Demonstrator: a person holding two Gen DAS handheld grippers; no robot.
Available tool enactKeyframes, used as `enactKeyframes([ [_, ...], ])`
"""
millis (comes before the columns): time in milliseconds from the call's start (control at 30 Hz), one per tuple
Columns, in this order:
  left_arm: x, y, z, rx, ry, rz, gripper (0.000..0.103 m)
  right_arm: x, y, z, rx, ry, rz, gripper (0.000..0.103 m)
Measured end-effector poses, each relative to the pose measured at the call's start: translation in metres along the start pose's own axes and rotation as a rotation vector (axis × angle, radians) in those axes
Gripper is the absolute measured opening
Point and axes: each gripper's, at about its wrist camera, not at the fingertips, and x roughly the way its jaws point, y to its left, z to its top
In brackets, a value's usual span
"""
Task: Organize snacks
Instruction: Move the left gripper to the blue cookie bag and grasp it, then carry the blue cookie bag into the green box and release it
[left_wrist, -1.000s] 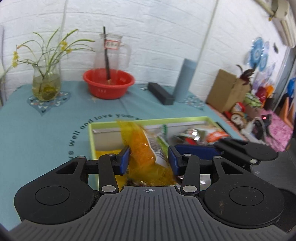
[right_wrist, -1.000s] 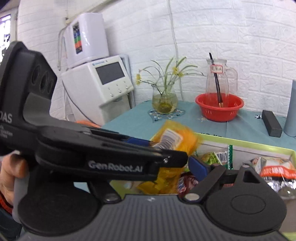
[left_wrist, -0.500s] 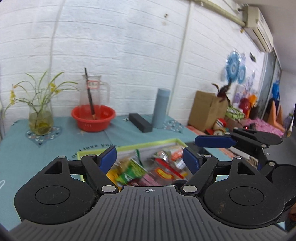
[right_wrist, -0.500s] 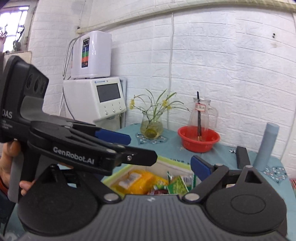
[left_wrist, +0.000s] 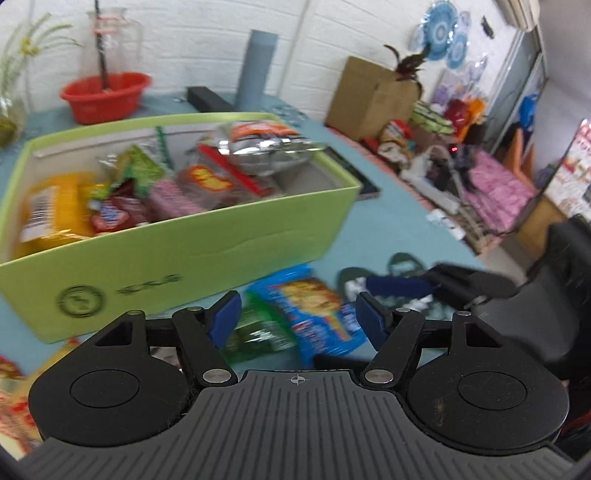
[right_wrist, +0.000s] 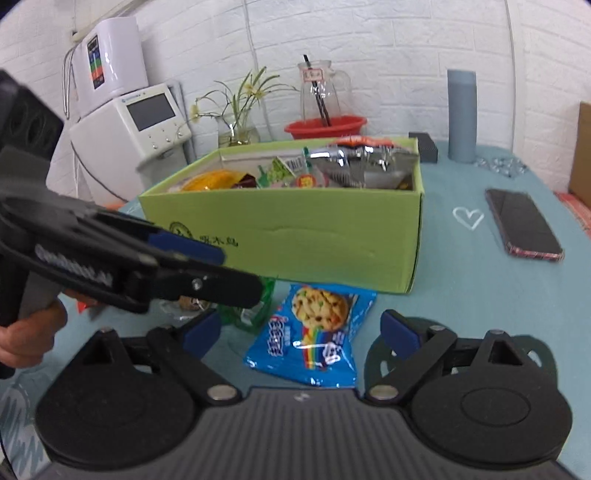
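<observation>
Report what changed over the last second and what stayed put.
The left gripper let go of the yellow packet, which now lies in the green box. Both grippers pulled back and dipped toward the blue cookie packet on the table in front of the box; the left jaws are closing, empty. The right gripper stays open. Box, red bowl unmoved.

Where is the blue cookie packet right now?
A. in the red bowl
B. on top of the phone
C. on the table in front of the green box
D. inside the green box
C: the blue cookie packet lies flat on the teal tablecloth just in front of the green box's front wall, outside it, with no gripper pads pressing on it.
</observation>
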Motion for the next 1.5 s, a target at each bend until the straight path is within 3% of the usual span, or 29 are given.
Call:
enactKeyframes([
  [267, 0.062, -0.016, 0.013, -0.021, 0.165, 0.07, 0.05, 0.023, -0.009, -0.006, 0.037, 0.034, 0.113, 0.094],
  [367, 0.059, -0.024, 0.004, -0.005, 0.176, 0.069, 0.05, 0.01, -0.003, -0.012, 0.014, 0.037, 0.142, 0.094],
  [533, 0.039, -0.044, -0.03, -0.012, 0.198, 0.003, 0.048, -0.025, 0.007, -0.04, 0.05, 0.029, 0.153, 0.094],
  [800, -0.004, -0.073, -0.092, -0.059, 0.115, 0.001, 0.056, -0.07, 0.055, -0.084, -0.01, 0.025, 0.064, 0.094],
  [900, -0.015, -0.073, -0.089, -0.057, 0.09, -0.004, 0.06, -0.079, 0.062, -0.086, 0.001, 0.024, 0.0, 0.093],
  [967, -0.019, -0.073, -0.078, -0.024, 0.049, 0.007, 0.073, -0.082, 0.059, -0.087, 0.025, 0.004, -0.043, 0.093],
  [1033, -0.013, -0.069, -0.065, 0.0, 0.049, 0.03, 0.074, -0.08, 0.054, -0.085, 0.066, -0.002, -0.073, 0.093],
  [1200, 0.015, -0.052, -0.047, -0.012, 0.158, -0.01, 0.068, -0.059, 0.058, -0.079, 0.081, 0.0, -0.096, 0.094],
  [1233, 0.019, -0.05, -0.048, -0.013, 0.178, -0.011, 0.06, -0.057, 0.062, -0.078, 0.051, 0.002, -0.114, 0.093],
  [1267, 0.019, -0.05, -0.051, 0.007, 0.168, -0.015, 0.052, -0.055, 0.066, -0.077, 0.024, 0.009, -0.11, 0.084],
  [1333, 0.014, -0.052, -0.057, 0.051, 0.156, -0.027, 0.032, -0.056, 0.07, -0.078, -0.017, 0.008, -0.099, 0.079],
  [1500, -0.003, -0.042, -0.058, -0.006, 0.084, -0.034, 0.022, -0.064, 0.066, -0.065, 0.011, -0.018, -0.027, 0.073],
])
